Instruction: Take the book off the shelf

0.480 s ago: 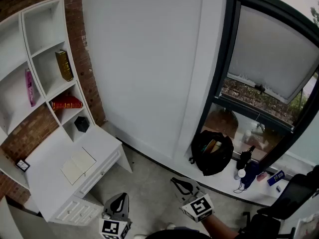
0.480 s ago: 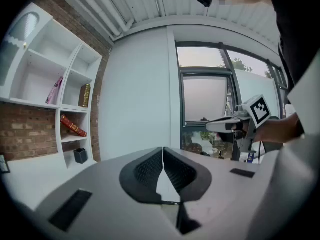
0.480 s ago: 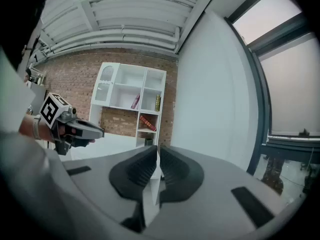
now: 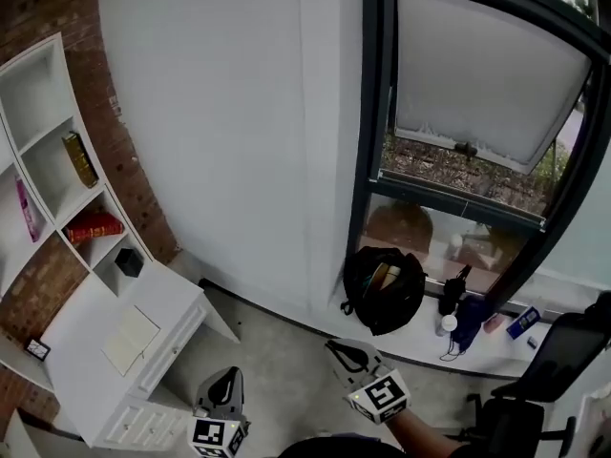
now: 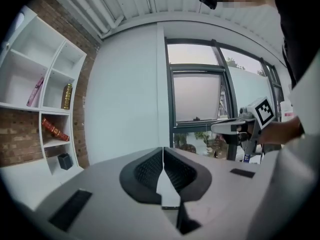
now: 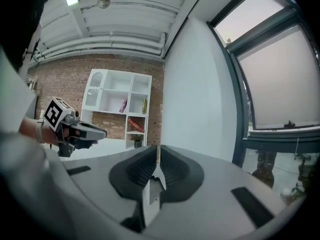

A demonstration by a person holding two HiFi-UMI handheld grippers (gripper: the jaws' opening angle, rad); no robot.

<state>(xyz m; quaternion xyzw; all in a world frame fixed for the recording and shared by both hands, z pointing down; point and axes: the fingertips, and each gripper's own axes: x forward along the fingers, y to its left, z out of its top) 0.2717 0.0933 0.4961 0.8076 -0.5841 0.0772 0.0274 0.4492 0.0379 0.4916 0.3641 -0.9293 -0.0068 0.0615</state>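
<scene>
- Two walls meet: a smooth white wall (image 4: 220,141) ahead of the grippers, and rough brick (image 4: 100,84) far to their left.
- White boxy shelf (image 4: 33,93) against the brick, well apart from both.
- Left gripper (image 4: 226,382) and right gripper (image 4: 346,353): ribbed jaws pressed together, empty.
- Red book (image 4: 93,226): a flat slab lying in a lower compartment.

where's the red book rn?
Head view, far left: the red book lies in a cubby of the white shelf, below the upright gold book and above the small black box.
</scene>
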